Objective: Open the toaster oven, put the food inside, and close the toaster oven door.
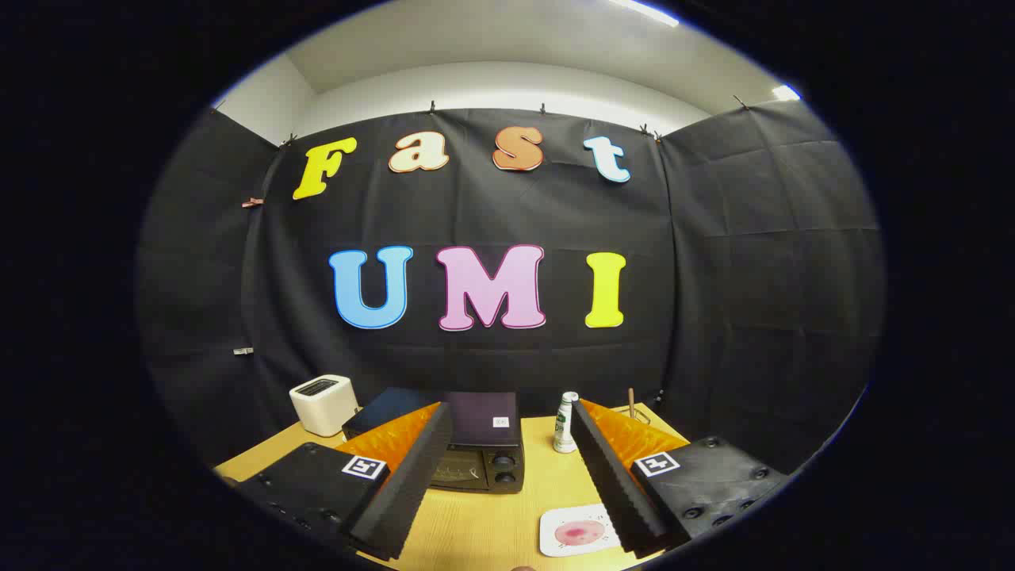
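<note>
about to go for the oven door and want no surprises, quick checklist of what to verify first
1. Gripper open with nothing between its fingers: ok, fingers spread wide, bare table between them.
2. Black box-shaped toaster oven ahead of the fingers: ok, partly hidden behind the left finger.
3. Oven door closed: ok, it looks shut; handle cannot tell.
4. Food ready: ok, pink round food on a white square plate lies beside the right finger.
5. Path to the oven: ok, wooden table bare in front of it.
6. Nearby clutter apart from the oven: ok, white plastic bottle stands to its right, white toaster to its left.
</note>
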Demonstrator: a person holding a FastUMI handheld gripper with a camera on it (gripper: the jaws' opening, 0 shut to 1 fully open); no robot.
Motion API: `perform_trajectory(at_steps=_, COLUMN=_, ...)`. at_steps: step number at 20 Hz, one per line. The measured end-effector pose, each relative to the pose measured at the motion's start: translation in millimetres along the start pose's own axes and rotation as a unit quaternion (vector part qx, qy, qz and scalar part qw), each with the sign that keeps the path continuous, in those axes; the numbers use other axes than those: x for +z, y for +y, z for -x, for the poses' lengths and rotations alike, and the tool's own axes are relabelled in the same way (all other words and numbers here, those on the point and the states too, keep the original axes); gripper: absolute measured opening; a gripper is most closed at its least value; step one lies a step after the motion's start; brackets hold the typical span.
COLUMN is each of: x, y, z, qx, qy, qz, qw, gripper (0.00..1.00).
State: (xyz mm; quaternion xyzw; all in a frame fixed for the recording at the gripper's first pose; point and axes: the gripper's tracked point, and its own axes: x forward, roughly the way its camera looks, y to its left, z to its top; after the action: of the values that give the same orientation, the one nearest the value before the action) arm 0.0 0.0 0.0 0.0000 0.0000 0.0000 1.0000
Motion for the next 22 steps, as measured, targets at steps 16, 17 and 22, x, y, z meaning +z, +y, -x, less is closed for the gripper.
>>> perform_trajectory(at_steps=16, x=-20, y=50, z=-12, qx=0.034, qy=0.026, qz=0.018, qw=0.999, gripper=0.98)
perform_trajectory(at_steps=17, x=-22, y=54, z=-14, qx=0.038, qy=0.027, qz=0.018, qw=0.999, gripper=0.98)
perform_trajectory(at_steps=22, x=-25, y=71, z=-19, qx=0.05, qy=0.027, qz=0.015, qw=0.998, gripper=0.98)
